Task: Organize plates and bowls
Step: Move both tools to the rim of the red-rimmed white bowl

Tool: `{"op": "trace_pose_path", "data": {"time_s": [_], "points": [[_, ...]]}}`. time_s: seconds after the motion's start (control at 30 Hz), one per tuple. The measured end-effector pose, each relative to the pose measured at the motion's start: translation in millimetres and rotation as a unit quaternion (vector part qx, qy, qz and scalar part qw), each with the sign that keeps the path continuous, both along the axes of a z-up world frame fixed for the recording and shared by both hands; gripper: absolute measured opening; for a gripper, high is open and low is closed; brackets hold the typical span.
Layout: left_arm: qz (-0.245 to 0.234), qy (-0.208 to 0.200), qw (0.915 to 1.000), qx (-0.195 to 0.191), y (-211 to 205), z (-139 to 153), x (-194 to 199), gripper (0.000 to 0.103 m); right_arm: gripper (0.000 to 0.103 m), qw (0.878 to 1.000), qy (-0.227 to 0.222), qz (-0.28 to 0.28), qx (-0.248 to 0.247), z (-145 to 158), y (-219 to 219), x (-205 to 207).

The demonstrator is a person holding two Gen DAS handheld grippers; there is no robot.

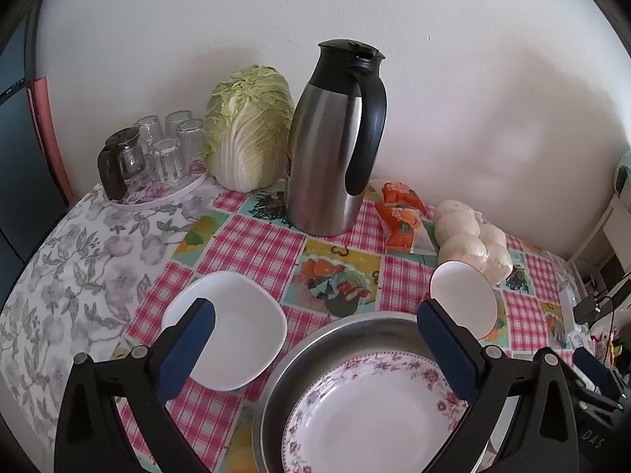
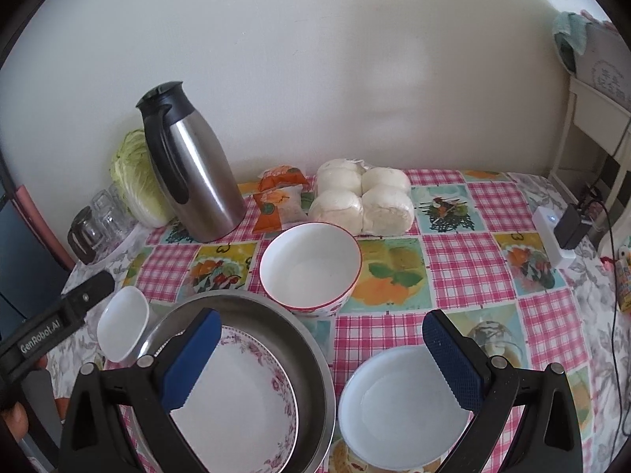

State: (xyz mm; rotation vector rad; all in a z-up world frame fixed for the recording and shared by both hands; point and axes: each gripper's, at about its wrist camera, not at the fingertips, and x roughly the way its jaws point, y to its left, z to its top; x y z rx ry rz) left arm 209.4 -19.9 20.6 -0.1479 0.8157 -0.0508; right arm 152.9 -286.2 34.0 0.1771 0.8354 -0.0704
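Both grippers hover over the near edge of the table, nothing held. Left gripper point(image 1: 315, 349) has its jaws spread wide, empty; right gripper point(image 2: 321, 360) likewise spread and empty.

Dishes:
- Steel basin point(image 2: 311, 339) at front centre, floral-rimmed plate point(image 2: 236, 402) lying flat inside it.
- Square white dish point(image 1: 236, 327) just left of the basin, on the checked tablecloth point(image 2: 489, 276).
- Red-rimmed round bowl point(image 2: 311, 264) just behind the basin; the rims look to be touching or nearly so, can't confirm.
- Plain white round bowl point(image 2: 398, 402) to the right of the basin, near the table's front edge.

Risks, as I judge them:
- Glazed rims plus narrow pads: a pinch on one edge could slip or tilt the dish and chip it on the basin.
- The front white bowl sits near the edge, so a nudge instead of a clean grip could push it off.
- The steel thermos jug point(image 1: 335, 142) stands tall behind; a careless reach for the red-rimmed bowl could clip it or the bagged buns point(image 2: 363, 201).
- The grippers are near each other, so both going for the basin could collide.
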Motion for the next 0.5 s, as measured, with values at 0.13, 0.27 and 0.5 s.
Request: {"op": "trace_pose_path", "data": {"time_s": [0.13,0.27,0.5], "points": [[0.0,-0.002,1.0,-0.007,-1,-1,6,0.102,0.103,1.0,0.007,-0.006,-0.002,-4,-4,7],[-0.005,0.011,0.9997,-0.021,-3,-6,15,0.102,0.103,1.0,0.002,-0.022,0.005,-4,-15,13],[-0.019,0.008,0.9998,0.004,-20,-10,21,0.102,0.103,0.999,0.005,-0.033,0.02,-9,-31,27]]}}
